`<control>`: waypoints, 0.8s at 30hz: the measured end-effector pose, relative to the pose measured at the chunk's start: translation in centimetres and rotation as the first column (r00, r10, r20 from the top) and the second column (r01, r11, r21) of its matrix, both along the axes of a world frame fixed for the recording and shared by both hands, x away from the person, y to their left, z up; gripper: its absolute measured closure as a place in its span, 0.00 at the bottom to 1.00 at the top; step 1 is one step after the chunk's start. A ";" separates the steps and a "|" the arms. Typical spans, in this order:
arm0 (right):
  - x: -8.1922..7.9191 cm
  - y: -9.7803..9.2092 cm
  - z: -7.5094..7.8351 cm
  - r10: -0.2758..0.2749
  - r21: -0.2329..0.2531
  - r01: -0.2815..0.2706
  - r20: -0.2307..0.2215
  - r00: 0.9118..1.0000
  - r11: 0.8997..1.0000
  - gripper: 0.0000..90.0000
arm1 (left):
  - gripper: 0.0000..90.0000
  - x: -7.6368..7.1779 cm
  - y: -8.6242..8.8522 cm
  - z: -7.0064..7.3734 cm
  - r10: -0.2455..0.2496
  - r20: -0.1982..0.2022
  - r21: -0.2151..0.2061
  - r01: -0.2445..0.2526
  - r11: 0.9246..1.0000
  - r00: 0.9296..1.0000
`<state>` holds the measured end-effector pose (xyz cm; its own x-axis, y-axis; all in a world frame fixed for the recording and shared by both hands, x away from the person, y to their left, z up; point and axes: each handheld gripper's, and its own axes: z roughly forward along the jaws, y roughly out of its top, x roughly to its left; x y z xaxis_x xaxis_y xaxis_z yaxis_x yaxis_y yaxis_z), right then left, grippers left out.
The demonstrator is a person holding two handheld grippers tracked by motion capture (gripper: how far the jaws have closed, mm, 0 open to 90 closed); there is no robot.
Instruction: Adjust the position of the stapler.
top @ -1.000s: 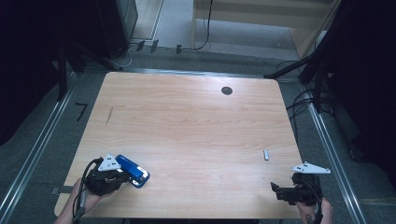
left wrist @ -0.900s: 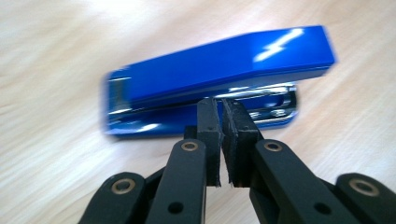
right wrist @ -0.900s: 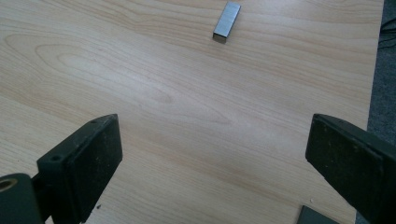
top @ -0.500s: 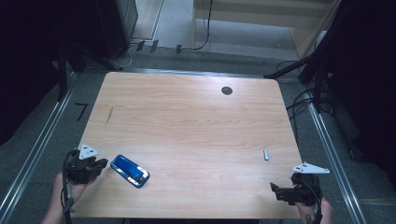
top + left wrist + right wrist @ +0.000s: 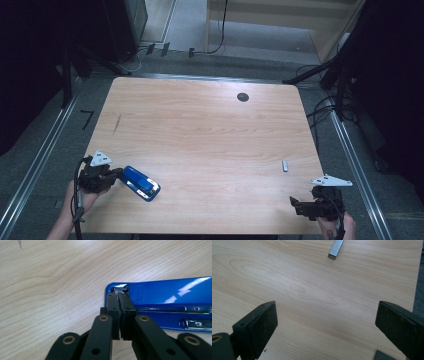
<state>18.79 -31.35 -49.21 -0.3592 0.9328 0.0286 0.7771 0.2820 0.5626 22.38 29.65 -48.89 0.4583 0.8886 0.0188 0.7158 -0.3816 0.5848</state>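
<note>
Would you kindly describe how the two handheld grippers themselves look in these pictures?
Both are black. The left gripper and right gripper each carry a grey three-cornered plate on top and trail a dark cable. The fingers are flat black blocks on arms with brass-coloured rivets. No sleeves are visible.

Bare tabletop [image 5: 210,140] beyond stapler [image 5: 141,183]

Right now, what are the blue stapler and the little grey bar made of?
The blue stapler looks like glossy painted metal or hard plastic: bright reflections streak its top, and a bare silvery metal strip runs along its side. The little grey bar looks like dull grey metal, probably a strip of staples, judging by its straight, squared-off end. Both lie on the table, whose top shows matte wood grain.
</note>
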 end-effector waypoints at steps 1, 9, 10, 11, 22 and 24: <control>0.0 0.1 0.0 -0.001 0.002 0.001 0.001 1.000 1.000 0.05 | 1.00 0.0 0.0 -0.1 -0.004 -0.008 -0.011 0.004 1.000 1.000; 0.2 0.3 -0.1 0.008 0.003 -0.008 -0.010 1.000 1.000 0.05 | 1.00 -0.2 -1.0 -0.2 -0.029 -0.033 -0.026 0.028 0.999 0.999; 0.2 0.3 -0.1 0.008 0.003 -0.008 -0.010 1.000 1.000 0.05 | 1.00 -0.2 -1.0 -0.2 -0.029 -0.033 -0.026 0.028 0.999 0.999; 0.2 0.3 -0.1 0.006 0.011 -0.006 -0.010 1.000 1.000 0.05 | 1.00 -0.2 -1.5 -0.2 -0.044 -0.034 -0.018 0.043 0.999 0.998; 0.0 1.1 0.1 0.022 0.023 -0.022 -0.012 1.000 0.999 0.05 | 1.00 -0.2 -4.6 -0.3 -0.098 -0.046 -0.022 0.097 0.995 0.994; 0.0 1.6 0.3 0.031 0.040 -0.031 -0.011 0.999 0.999 0.05 | 1.00 -0.3 -5.5 -0.3 -0.105 -0.050 -0.023 0.104 0.994 0.993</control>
